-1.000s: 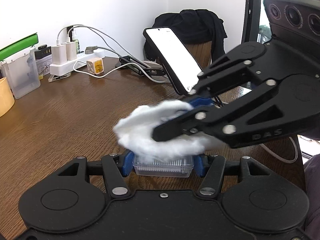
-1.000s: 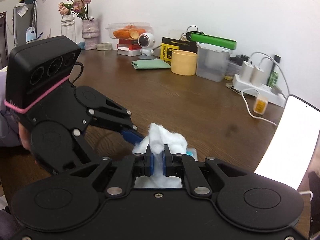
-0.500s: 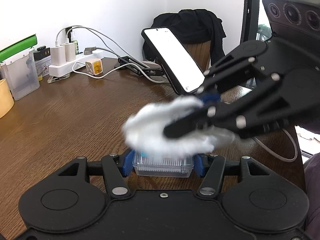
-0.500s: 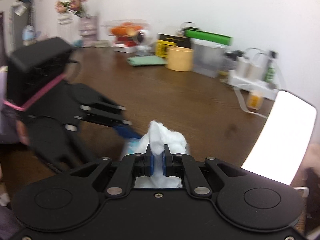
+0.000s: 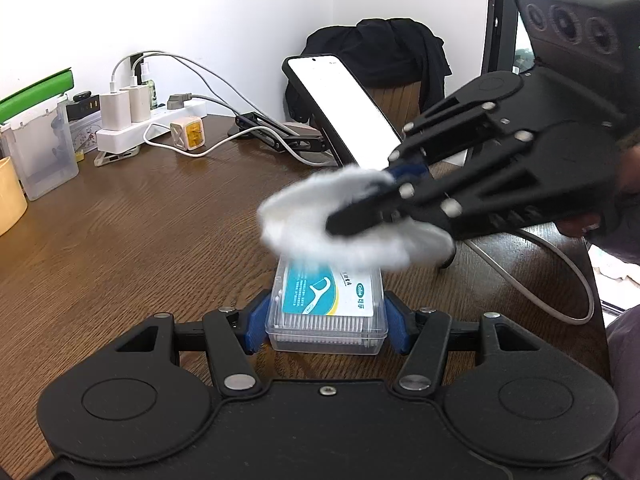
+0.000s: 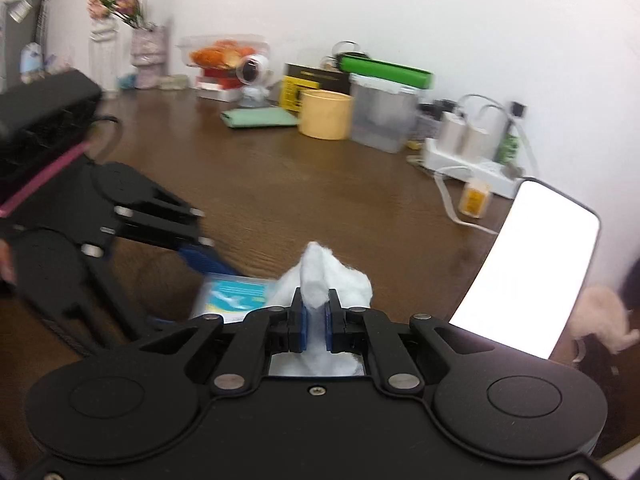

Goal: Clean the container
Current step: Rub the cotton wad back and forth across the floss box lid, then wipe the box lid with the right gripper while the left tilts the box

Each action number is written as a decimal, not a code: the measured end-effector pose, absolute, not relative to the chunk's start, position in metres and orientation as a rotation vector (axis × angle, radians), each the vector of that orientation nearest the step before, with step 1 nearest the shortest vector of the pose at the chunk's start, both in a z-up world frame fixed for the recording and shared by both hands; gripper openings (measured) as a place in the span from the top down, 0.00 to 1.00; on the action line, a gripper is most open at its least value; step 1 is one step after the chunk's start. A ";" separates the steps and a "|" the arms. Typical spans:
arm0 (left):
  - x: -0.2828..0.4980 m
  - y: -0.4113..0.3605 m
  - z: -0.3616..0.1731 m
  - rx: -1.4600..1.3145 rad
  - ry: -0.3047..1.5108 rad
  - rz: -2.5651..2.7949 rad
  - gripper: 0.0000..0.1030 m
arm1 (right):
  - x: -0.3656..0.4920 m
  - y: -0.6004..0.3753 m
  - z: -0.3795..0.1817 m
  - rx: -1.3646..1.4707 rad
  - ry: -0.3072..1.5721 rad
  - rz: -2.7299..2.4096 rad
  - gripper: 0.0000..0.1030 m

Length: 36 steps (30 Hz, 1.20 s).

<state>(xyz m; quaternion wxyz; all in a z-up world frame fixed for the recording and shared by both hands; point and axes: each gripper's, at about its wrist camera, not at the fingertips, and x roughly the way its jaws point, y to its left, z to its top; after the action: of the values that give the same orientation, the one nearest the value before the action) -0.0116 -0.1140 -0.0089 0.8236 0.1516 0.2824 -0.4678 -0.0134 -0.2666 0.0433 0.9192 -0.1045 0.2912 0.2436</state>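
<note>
Clear plastic box [image 5: 327, 309] clamped between my left fingers [image 5: 256, 320]; right gripper [image 6: 316, 326] pinches white cotton wad [image 5: 344, 220] over its far lid edge. Mid-wipe. Next: drag wad toward me across label, light pressure.

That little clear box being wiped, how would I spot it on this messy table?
Start at the brown wooden table, near its front edge. The little clear box sits clamped in the left tool, under a white cotton wad. Only it has a turquoise label picturing a floss pick.
</note>
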 end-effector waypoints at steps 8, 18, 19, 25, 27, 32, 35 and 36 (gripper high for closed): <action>-0.011 -0.114 -0.009 0.324 0.599 -0.991 0.45 | -0.003 -0.250 0.039 -0.264 0.564 0.473 0.92; -0.011 -0.113 -0.010 0.323 0.600 -0.993 0.45 | -0.020 -0.257 0.043 -0.234 0.598 0.540 0.92; -0.010 -0.113 -0.010 0.323 0.600 -0.992 0.45 | -0.019 -0.252 0.043 -0.243 0.591 0.543 0.92; -0.010 -0.114 -0.009 0.322 0.601 -0.987 0.45 | -0.011 -0.251 0.041 -0.251 0.578 0.505 0.91; -0.010 -0.114 -0.009 0.322 0.600 -0.987 0.45 | -0.009 -0.258 0.042 -0.245 0.583 0.479 0.91; -0.010 -0.114 -0.009 0.322 0.601 -0.987 0.45 | -0.012 -0.263 0.044 -0.242 0.603 0.490 0.92; -0.010 -0.114 -0.009 0.322 0.601 -0.987 0.45 | -0.016 -0.257 0.045 -0.227 0.608 0.547 0.92; -0.010 -0.114 -0.009 0.322 0.601 -0.987 0.45 | -0.016 -0.254 0.044 -0.223 0.606 0.560 0.92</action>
<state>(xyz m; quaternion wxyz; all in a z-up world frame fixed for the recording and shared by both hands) -0.0097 -0.1136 -0.0094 0.8254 0.1514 0.2827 -0.4646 -0.0160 -0.2543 0.0442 0.9102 -0.1081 0.2936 0.2714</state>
